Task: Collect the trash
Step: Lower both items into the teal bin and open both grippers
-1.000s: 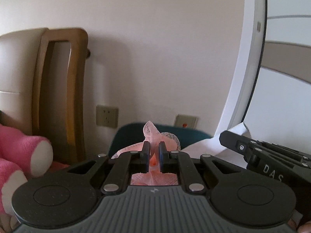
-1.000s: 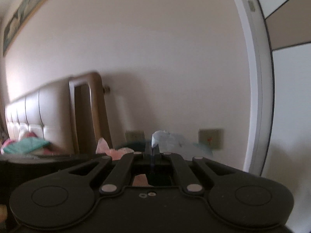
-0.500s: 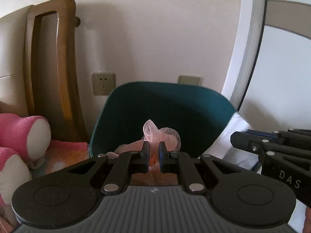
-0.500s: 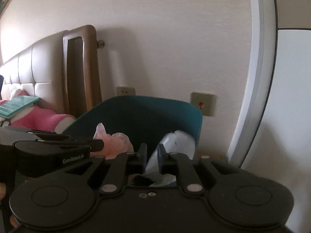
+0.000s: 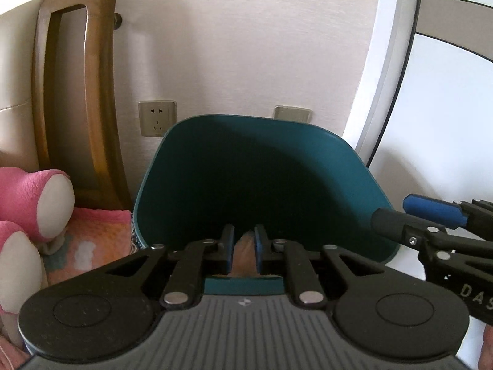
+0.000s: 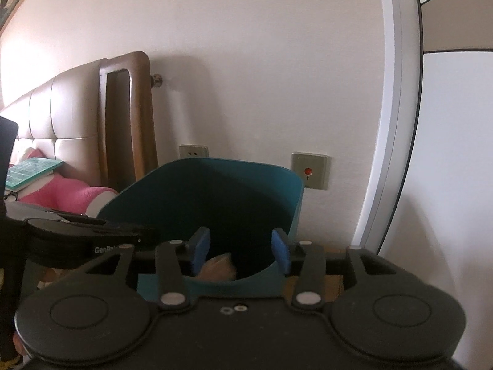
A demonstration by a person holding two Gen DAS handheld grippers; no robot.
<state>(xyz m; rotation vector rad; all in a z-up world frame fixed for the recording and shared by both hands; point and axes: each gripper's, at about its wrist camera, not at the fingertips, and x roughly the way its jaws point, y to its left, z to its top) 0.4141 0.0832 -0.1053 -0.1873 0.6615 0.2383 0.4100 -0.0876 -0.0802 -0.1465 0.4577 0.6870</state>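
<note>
A teal bin (image 5: 246,169) stands against the wall, and both grippers hang over its near rim. My left gripper (image 5: 244,231) has its jaws opening a little. A blurred pink crumpled wrapper (image 5: 244,256) shows in the narrow gap, low down and not pressed by the pads. In the right wrist view that pinkish lump (image 6: 220,266) lies down inside the bin (image 6: 234,185). My right gripper (image 6: 242,243) is opening wide with nothing between its blue pads. The white crumpled piece it held is out of sight.
A pink plush toy (image 5: 37,197) and a pink blanket (image 5: 92,240) lie left of the bin, by a wooden headboard post (image 5: 77,92). A wall socket (image 5: 157,118) and a red-dot switch (image 6: 309,171) sit behind the bin. A white door frame (image 5: 385,61) rises on the right.
Both grippers tipped down over the bin. The right jaws spread and the white piece left them. The pink wrapper no longer sticks up above the left fingertips.
</note>
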